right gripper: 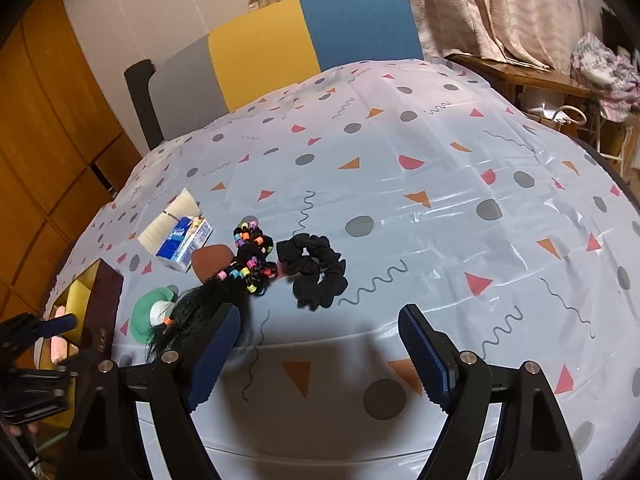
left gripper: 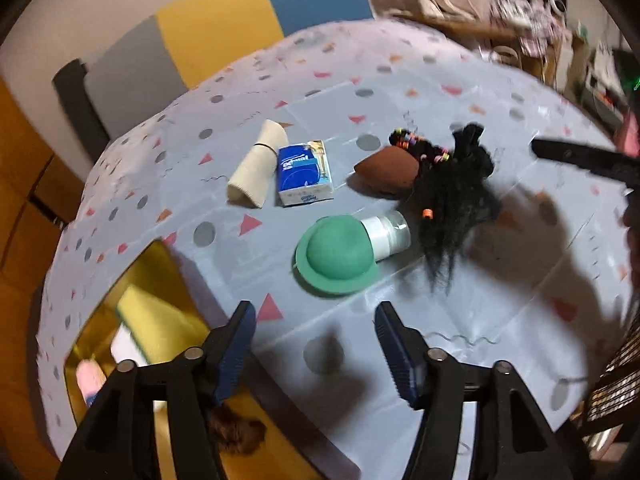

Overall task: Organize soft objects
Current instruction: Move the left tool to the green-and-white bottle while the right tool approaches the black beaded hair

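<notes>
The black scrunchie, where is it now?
In the right wrist view the black scrunchie lies on the tablecloth, left of centre, just right of the beaded black hairpiece.

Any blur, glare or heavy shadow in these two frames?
Left wrist view: motion blur smears the right edge and the box; hard shadows fall across the tablecloth. Right wrist view: sharp, with glare streaks on the tablecloth and the right gripper casting a broad shadow.

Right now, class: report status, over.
Left gripper open, empty. Right gripper open, empty. Black scrunchie on the table, untouched. Beaded hairpiece beside it.
</notes>
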A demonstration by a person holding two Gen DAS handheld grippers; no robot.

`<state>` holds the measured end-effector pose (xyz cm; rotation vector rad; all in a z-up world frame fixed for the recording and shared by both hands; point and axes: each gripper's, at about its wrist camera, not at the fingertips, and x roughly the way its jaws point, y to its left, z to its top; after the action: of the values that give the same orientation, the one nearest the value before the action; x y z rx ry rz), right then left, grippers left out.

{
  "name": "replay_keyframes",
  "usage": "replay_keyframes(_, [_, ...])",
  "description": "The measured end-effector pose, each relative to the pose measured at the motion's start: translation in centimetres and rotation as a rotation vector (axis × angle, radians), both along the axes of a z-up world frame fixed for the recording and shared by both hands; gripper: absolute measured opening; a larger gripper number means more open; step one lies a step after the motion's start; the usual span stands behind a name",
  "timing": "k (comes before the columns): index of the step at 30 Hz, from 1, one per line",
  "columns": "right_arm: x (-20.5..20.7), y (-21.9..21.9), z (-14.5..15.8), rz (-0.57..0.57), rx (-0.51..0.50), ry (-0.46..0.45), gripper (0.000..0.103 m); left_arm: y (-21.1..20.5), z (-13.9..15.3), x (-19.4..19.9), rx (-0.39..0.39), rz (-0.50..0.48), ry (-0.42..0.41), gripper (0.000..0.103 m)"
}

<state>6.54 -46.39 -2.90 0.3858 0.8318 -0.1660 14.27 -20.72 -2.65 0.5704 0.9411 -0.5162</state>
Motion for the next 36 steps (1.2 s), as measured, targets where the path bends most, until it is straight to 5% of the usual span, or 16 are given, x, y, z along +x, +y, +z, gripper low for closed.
replay_keyframes(8, [-0.3,-1.5,0.5,-0.058,0.048,-0.023,0.085,-3.9,-3.2,2.5,0.185,-0.152,-0.009,0.073])
replay_keyframes(19, [-0.2,-2.1,0.7,-0.064,0.076,-0.036,0.086,-8.1,-5.8,3.1,0.247,-0.371,0.003,0.073])
replay_keyframes(27, [-0.2,-2.2,0.7,-0.065,0.065,-0.041,0.086,-6.7,-5.5,3.5,0.149,-0.297,0.087,0.068])
replay_keyframes(36, [-0.1,-1.7,1.0,-0.041,0.037,-0.039,0.086,-4.3,-2.8,0.0,0.046,-0.280,0.082,0.068])
